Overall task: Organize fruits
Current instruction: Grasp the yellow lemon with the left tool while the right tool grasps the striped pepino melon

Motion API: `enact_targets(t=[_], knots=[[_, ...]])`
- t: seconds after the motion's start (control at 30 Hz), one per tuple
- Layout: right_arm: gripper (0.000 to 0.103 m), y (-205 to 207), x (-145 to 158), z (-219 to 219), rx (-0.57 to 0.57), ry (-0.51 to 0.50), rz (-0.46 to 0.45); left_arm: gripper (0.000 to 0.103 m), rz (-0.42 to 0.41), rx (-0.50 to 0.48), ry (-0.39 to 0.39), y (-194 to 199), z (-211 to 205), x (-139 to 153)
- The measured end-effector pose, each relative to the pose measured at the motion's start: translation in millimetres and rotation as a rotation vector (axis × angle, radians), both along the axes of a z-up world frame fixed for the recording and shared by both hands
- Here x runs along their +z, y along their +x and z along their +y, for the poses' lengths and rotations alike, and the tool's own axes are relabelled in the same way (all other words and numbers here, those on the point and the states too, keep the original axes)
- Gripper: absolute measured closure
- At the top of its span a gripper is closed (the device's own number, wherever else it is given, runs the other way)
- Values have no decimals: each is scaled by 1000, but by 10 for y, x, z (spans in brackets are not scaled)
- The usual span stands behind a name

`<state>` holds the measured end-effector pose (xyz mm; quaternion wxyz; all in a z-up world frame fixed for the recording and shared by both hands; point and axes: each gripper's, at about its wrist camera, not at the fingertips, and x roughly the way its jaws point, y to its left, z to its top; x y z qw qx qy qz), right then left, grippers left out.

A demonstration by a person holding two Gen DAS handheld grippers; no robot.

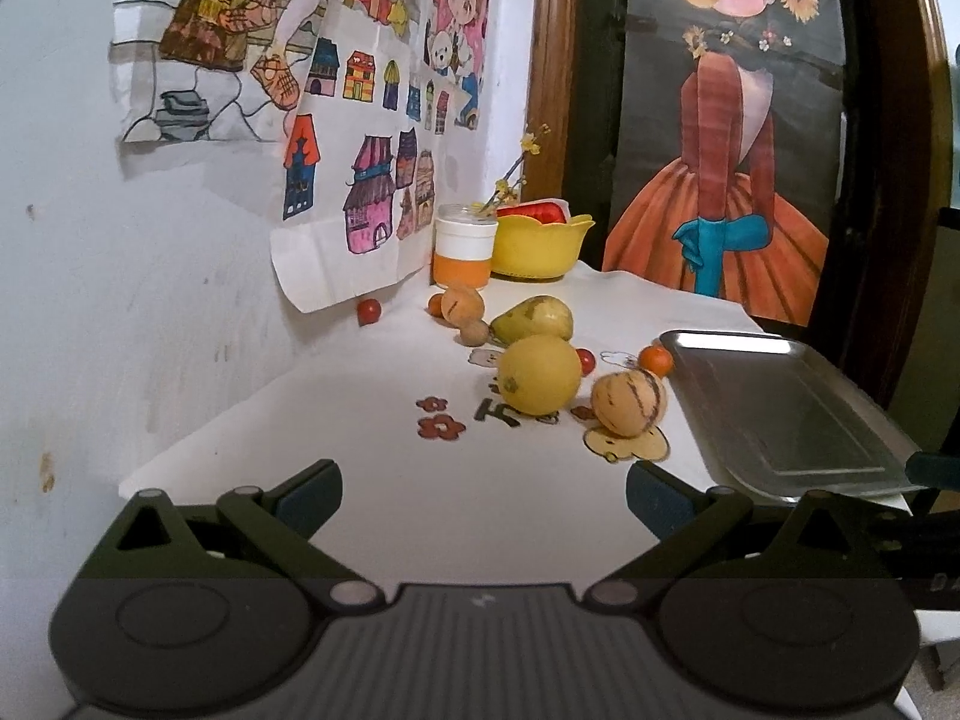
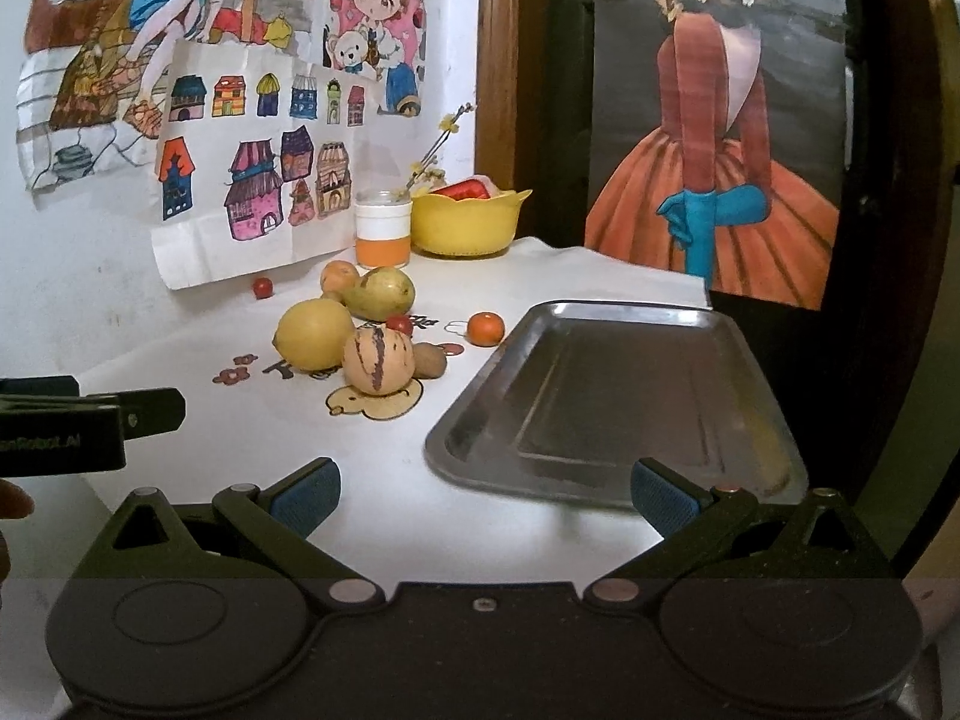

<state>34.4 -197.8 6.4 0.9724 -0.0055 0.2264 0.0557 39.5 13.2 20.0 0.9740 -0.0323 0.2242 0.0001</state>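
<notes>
Loose fruit lies on the white cloth: a yellow lemon (image 1: pixel 540 373) (image 2: pixel 313 334), a striped pale melon (image 1: pixel 629 403) (image 2: pixel 379 360), a green-yellow pear (image 1: pixel 532 319) (image 2: pixel 380 293), a small orange (image 1: pixel 655 360) (image 2: pixel 485 327), a brown kiwi (image 2: pixel 432 360) and cherry tomatoes (image 1: pixel 369 311) (image 2: pixel 262 287). An empty metal tray (image 1: pixel 780 420) (image 2: pixel 606 396) sits to the right of them. My left gripper (image 1: pixel 483 498) is open, well short of the lemon. My right gripper (image 2: pixel 485 495) is open at the tray's near edge. Neither holds anything.
A yellow bowl (image 1: pixel 537 246) (image 2: pixel 465 222) with something red in it and an orange-and-white jar (image 1: pixel 465 252) (image 2: pixel 383 234) stand at the back by the wall. Drawings hang on the wall to the left. The left gripper's body (image 2: pixel 90 420) shows at the right view's left edge.
</notes>
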Motion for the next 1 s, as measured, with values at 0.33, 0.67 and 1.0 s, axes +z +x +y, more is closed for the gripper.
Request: enact_targets(t=[0.33,0.67,1.0], knots=[[0,629,276,-82,57,81,118,0,108,2,-99,579,202,116],[0,1081,324,3,96,18,161,0,165,-26,-111,937,213,97],[0,1235,144,108,226,-68,115,0,177,-64,-162,1241,254,74]])
